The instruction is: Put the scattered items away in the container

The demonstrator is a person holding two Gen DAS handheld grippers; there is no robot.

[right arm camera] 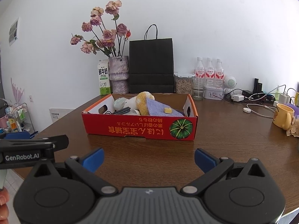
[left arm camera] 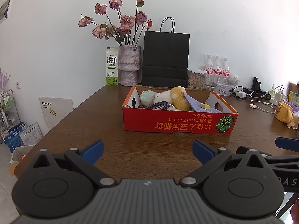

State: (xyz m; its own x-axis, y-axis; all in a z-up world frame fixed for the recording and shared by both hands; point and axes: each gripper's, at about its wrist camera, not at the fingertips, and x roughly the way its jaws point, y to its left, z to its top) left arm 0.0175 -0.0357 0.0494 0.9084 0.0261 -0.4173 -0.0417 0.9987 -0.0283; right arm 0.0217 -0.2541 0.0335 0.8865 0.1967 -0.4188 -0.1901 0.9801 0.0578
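A red cardboard box (left arm camera: pixel 175 126) (right arm camera: pixel 130 128) with a pumpkin print stands on the brown wooden table (left arm camera: pixel 112 115) (right arm camera: pixel 233 130). Inside it lie a yellow-and-white plush toy (left arm camera: pixel 177 97) (right arm camera: pixel 143 101), a purple cloth (left arm camera: pixel 198 102) (right arm camera: pixel 160 107) with a small yellow block (left arm camera: pixel 205 105) (right arm camera: pixel 167 110) on it, a dark braided cable (left arm camera: pixel 158 105) (right arm camera: pixel 121 110) and a pale crumpled item (left arm camera: pixel 147 96) (right arm camera: pixel 119 101). My left gripper (left arm camera: pixel 148 152) is open above the table in front of the box, nothing between its blue pads. My right gripper (right arm camera: pixel 149 159) is likewise open and empty. Each gripper shows at the edge of the other's view.
Along the wall stand a milk carton (left arm camera: pixel 111 66), a vase of dried roses (left arm camera: pixel 129 65), a black paper bag (left arm camera: pixel 165 59), a jar (left arm camera: pixel 195 78), water bottles (left arm camera: pixel 217 67) and a small tin (right arm camera: pixel 213 92). Chargers and cables (right arm camera: pixel 257 100) and a yellow mug (right arm camera: pixel 283 116) sit at right. The table's left edge drops to the floor.
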